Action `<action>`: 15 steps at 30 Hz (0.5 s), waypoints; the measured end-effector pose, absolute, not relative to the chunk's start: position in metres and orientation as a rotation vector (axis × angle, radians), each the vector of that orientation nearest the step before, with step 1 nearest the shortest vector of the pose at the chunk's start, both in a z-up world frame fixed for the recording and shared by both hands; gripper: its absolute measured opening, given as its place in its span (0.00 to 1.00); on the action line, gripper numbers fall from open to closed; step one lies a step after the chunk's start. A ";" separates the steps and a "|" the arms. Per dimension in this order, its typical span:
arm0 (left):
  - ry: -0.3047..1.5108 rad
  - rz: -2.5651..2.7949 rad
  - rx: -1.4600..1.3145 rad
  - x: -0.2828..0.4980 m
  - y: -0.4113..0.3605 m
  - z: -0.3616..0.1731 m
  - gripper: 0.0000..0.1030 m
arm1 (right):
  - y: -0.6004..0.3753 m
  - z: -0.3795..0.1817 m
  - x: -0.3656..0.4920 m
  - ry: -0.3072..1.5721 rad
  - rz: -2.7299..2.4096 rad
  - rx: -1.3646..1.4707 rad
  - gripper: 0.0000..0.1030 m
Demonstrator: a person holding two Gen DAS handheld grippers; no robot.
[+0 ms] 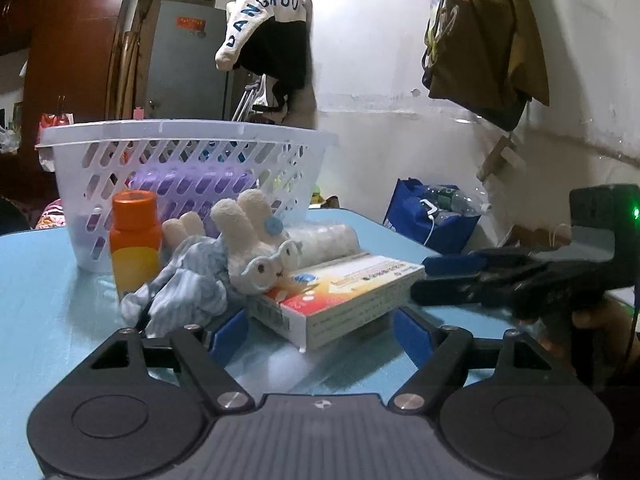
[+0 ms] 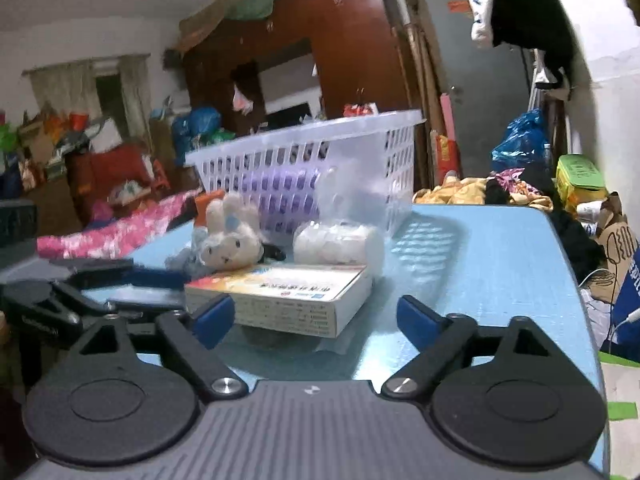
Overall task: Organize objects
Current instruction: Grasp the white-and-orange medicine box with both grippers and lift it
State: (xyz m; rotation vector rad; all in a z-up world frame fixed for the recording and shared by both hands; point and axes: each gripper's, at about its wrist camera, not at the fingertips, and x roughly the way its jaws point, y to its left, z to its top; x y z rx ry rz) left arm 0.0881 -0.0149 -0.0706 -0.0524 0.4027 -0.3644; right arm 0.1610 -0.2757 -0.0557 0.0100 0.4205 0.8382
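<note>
The box [image 1: 340, 292] sits on the blue table [image 1: 48, 288] just ahead of both your spread, empty claws, left [image 1: 320, 330] and right [image 2: 314, 320], with the plush rabbit [image 1: 256, 248] and white basket [image 1: 184, 168] behind it, though only your left view shows the orange bottle [image 1: 134, 236] beside that basket.

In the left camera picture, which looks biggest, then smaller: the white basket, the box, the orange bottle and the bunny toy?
1. white basket, clearly biggest, though farthest back.
2. box, but it lies nearest the camera, which flatters it.
3. orange bottle and bunny toy: they look about alike, so no ranking.
</note>
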 end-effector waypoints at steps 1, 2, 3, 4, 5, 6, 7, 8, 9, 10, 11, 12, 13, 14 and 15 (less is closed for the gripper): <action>0.404 -0.370 -0.063 0.090 -0.015 -0.072 0.76 | -0.275 -0.057 0.162 0.428 0.851 0.007 0.76; 0.411 -0.380 -0.075 0.093 -0.016 -0.073 0.71 | -0.275 -0.059 0.163 0.434 0.862 0.008 0.75; 0.424 -0.393 -0.081 0.096 -0.016 -0.075 0.69 | -0.275 -0.061 0.163 0.435 0.872 0.005 0.73; 0.430 -0.398 -0.082 0.098 -0.017 -0.077 0.66 | -0.275 -0.063 0.163 0.435 0.879 -0.001 0.69; 0.432 -0.389 -0.079 0.100 -0.018 -0.080 0.65 | -0.274 -0.064 0.163 0.436 0.891 -0.006 0.67; 0.431 -0.380 -0.072 0.101 -0.019 -0.081 0.64 | -0.274 -0.064 0.163 0.438 0.894 -0.011 0.65; 0.431 -0.375 -0.067 0.101 -0.020 -0.083 0.63 | -0.273 -0.064 0.162 0.435 0.887 -0.019 0.63; 0.429 -0.372 -0.063 0.102 -0.020 -0.083 0.60 | -0.273 -0.064 0.162 0.432 0.882 -0.025 0.62; 0.423 -0.366 -0.055 0.102 -0.020 -0.082 0.59 | -0.274 -0.063 0.162 0.428 0.882 -0.022 0.60; 0.419 -0.362 -0.048 0.101 -0.021 -0.082 0.56 | -0.276 -0.063 0.162 0.424 0.886 -0.017 0.59; 0.417 -0.363 -0.047 0.101 -0.020 -0.082 0.56 | -0.278 -0.063 0.162 0.421 0.893 -0.009 0.59; 0.417 -0.368 -0.051 0.101 -0.019 -0.082 0.55 | -0.280 -0.063 0.163 0.421 0.896 0.001 0.57; 0.414 -0.371 -0.058 0.101 -0.018 -0.083 0.54 | -0.281 -0.063 0.163 0.420 0.892 0.002 0.54; 0.411 -0.374 -0.059 0.101 -0.018 -0.083 0.54 | -0.282 -0.063 0.163 0.422 0.888 0.001 0.52; 0.408 -0.373 -0.055 0.101 -0.018 -0.083 0.53 | -0.280 -0.063 0.164 0.425 0.889 0.007 0.52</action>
